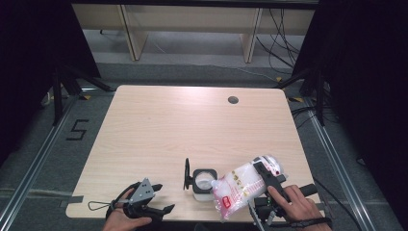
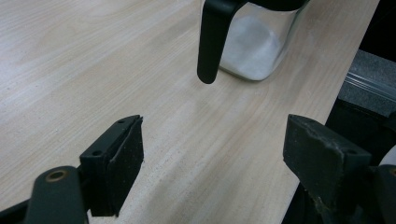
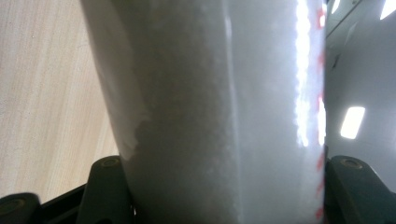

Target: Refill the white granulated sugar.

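Note:
A clear square jar (image 1: 202, 183) with white powder in it stands near the table's front edge, its black hinged lid (image 1: 186, 173) flipped open to the left. My right gripper (image 1: 267, 174) is shut on a clear plastic bag of white granules (image 1: 242, 186) with red print. The bag lies tilted, one end against the jar's mouth. In the right gripper view the bag (image 3: 219, 107) sits pressed between both jaws. My left gripper (image 1: 163, 197) rests open at the front left, pointing toward the jar (image 2: 254, 46). Nothing is between its pads (image 2: 122, 163), and the black lid (image 2: 210, 42) hangs ahead.
The light wooden table (image 1: 159, 125) has a round cable hole (image 1: 233, 100) at its back right. The jar and both hands sit close to the front edge. Wooden furniture legs (image 1: 133, 33) stand on the floor beyond, with cables (image 1: 284, 43) to the right.

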Tool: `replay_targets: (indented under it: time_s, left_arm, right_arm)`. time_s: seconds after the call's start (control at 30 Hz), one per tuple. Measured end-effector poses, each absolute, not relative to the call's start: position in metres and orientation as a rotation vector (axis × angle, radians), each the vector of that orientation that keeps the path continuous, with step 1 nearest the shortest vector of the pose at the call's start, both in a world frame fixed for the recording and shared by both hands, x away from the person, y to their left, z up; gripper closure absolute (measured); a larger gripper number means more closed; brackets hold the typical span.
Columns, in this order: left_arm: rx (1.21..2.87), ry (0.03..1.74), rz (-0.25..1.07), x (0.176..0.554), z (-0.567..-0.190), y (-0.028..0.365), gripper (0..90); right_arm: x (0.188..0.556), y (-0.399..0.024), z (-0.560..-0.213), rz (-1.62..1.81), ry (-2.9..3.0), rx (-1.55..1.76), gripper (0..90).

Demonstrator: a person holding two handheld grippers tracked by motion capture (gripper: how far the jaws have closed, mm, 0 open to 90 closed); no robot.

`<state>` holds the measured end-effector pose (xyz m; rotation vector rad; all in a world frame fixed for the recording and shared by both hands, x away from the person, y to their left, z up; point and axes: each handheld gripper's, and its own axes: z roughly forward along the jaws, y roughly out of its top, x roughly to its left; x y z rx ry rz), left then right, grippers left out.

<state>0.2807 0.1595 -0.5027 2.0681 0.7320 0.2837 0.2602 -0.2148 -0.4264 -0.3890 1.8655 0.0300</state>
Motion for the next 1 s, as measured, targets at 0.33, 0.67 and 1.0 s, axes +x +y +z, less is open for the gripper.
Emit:
replay_targets:
  time_s: [0.33, 0.67, 1.0]
  left_arm:
    - [2.067, 0.735, 0.283, 0.2808, -0.5028, 0.1595, 19.8]
    - [2.070, 0.736, 0.285, 0.2809, -0.5028, 0.1596, 19.9]
    - [2.088, 0.728, 0.292, 0.2817, -0.5025, 0.1605, 19.8]
  right_arm:
    - [0.2608, -0.2173, -0.4222, 0.033, 1.868, -0.382, 42.1]
    - [0.2622, -0.2219, -0.4234, 0.058, 1.872, -0.354, 42.2]
    - [0.2600, -0.2225, -0.4209, 0.039, 1.891, -0.331, 42.2]
